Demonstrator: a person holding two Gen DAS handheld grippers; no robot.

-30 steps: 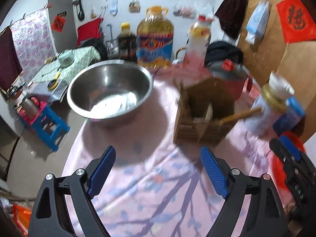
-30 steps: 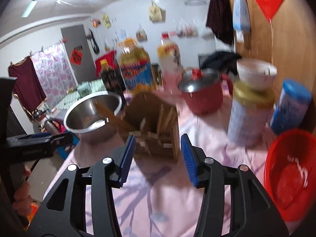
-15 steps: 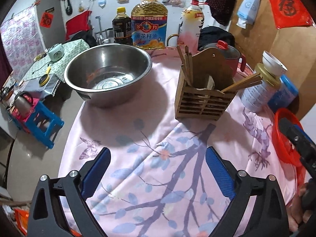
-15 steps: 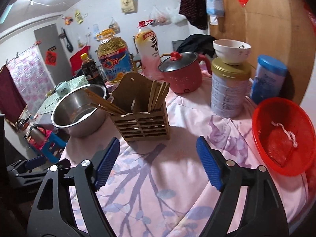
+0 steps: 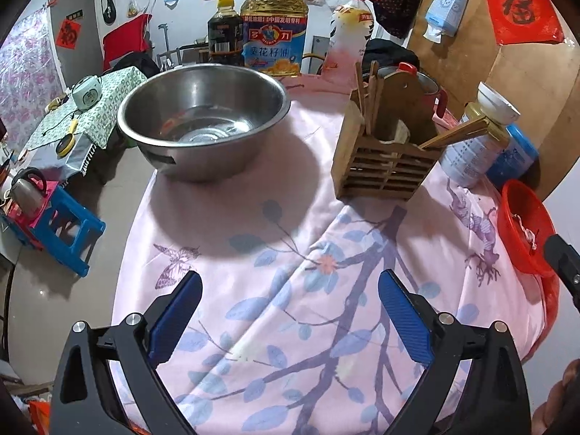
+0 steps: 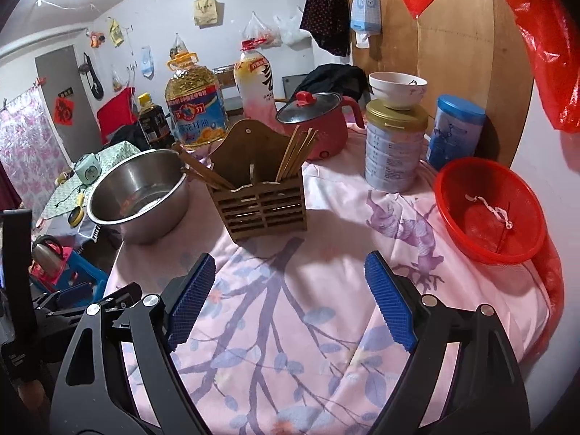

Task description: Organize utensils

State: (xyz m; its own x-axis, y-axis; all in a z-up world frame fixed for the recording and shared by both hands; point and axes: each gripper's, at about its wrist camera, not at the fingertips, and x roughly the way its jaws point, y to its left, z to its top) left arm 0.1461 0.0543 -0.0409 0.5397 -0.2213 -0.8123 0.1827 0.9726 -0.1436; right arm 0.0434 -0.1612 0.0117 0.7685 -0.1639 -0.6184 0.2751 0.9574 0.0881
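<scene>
A slatted wooden utensil holder (image 5: pixel 380 170) (image 6: pixel 266 206) stands on the pink flowered tablecloth (image 5: pixel 290 239). Wooden chopsticks (image 6: pixel 297 152) stand upright in one of its compartments, and another bunch (image 6: pixel 203 172) leans out toward the steel bowl (image 6: pixel 141 195). My left gripper (image 5: pixel 289 279) hovers over the cloth in front of the holder, open and empty. My right gripper (image 6: pixel 290 259) also hangs short of the holder; its jaws are opening and nothing is between them. Neither gripper touches the holder.
The big steel bowl (image 5: pixel 203 123) sits left of the holder. A red pot (image 6: pixel 315 123), oil bottles (image 6: pixel 195 108), a tin (image 6: pixel 395 148) with a white bowl on top and a blue can (image 6: pixel 456 130) stand behind. A red basket (image 6: pixel 489 210) lies at the right edge.
Both grippers have drawn back from the holder, which now looks smaller and farther off. The right gripper's jaws have spread much wider; the left's opened a little more.
</scene>
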